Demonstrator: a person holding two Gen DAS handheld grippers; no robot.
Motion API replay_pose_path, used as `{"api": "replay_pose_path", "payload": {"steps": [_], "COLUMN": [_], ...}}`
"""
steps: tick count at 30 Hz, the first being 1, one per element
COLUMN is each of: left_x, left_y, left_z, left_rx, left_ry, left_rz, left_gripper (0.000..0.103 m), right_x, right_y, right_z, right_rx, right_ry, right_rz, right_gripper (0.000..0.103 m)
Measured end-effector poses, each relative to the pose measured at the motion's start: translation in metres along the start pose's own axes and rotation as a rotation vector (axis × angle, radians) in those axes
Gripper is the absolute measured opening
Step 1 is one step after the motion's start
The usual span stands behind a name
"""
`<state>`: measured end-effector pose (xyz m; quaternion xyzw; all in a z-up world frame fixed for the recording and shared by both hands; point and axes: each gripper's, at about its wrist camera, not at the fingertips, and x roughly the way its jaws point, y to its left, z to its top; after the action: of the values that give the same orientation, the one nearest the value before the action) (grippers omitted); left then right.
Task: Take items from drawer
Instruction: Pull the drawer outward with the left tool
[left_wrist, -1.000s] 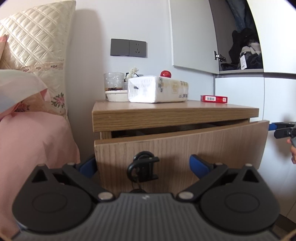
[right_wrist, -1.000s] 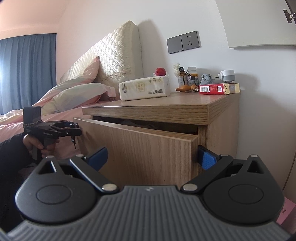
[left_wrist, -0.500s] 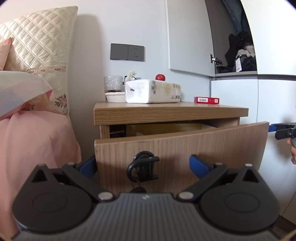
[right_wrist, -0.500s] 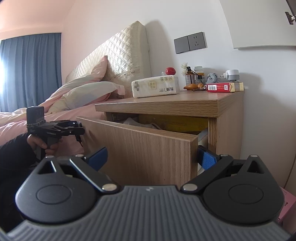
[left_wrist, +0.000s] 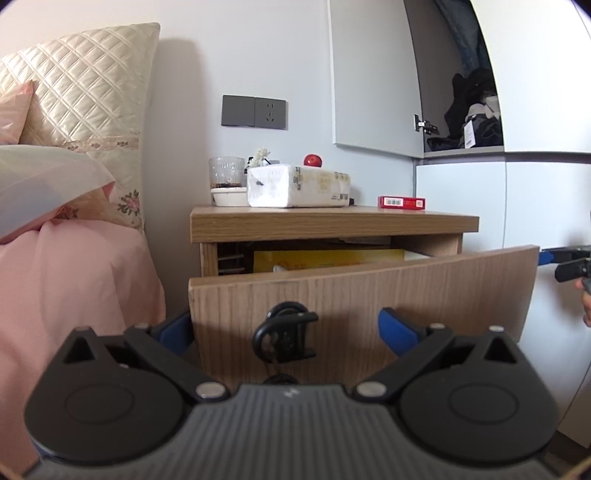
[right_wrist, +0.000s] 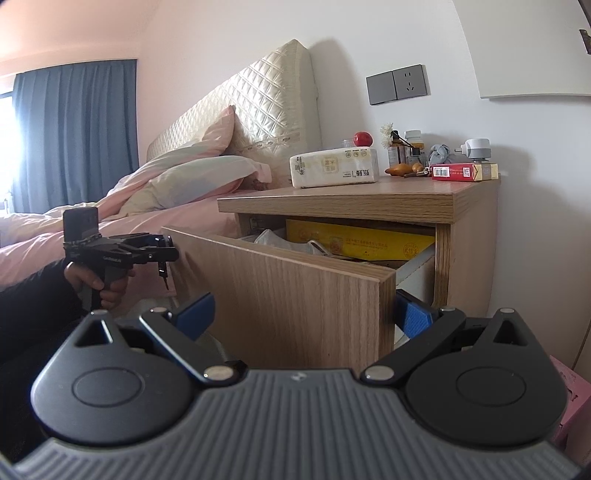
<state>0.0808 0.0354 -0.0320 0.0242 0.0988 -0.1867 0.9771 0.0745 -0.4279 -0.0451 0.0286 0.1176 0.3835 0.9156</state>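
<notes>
- Right, the drawer (right_wrist: 288, 291) of the bedside table (right_wrist: 354, 201) stands pulled out, its wooden front angled toward us.
- Inside it, a flat yellow box (right_wrist: 358, 245) lies along the back, with crumpled white cloth (right_wrist: 284, 240) in front.
- Left gripper (left_wrist: 286, 328): fingers spread wide, one blue tip at the front's left edge, the other over its face, gripping nothing.
- A black clip (left_wrist: 286, 338) sits on its nose.
- Right gripper (right_wrist: 303, 314): fingers wide too, straddling the drawer front's right corner, nothing held.
- On top, a tissue pack (left_wrist: 299, 186), a red box (left_wrist: 401, 202) and a glass (left_wrist: 226, 173).
- Pink bedding (left_wrist: 74, 280) lies just beside the table.
</notes>
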Motion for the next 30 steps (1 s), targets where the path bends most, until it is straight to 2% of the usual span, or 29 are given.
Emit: {"api": "replay_pose_path", "payload": {"steps": [30], "left_x": [-0.036], "left_y": [-0.012], "left_z": [-0.008], "left_rx": [-0.003], "left_ry": [-0.016], "left_rz": [0.006], "left_gripper": [0.102], "right_x": [-0.024], "right_y": [0.015], "right_z": [-0.003], "right_rx": [0.007], "right_ry": [0.018], "right_rz": [0.094], "right_gripper": [0.103]}}
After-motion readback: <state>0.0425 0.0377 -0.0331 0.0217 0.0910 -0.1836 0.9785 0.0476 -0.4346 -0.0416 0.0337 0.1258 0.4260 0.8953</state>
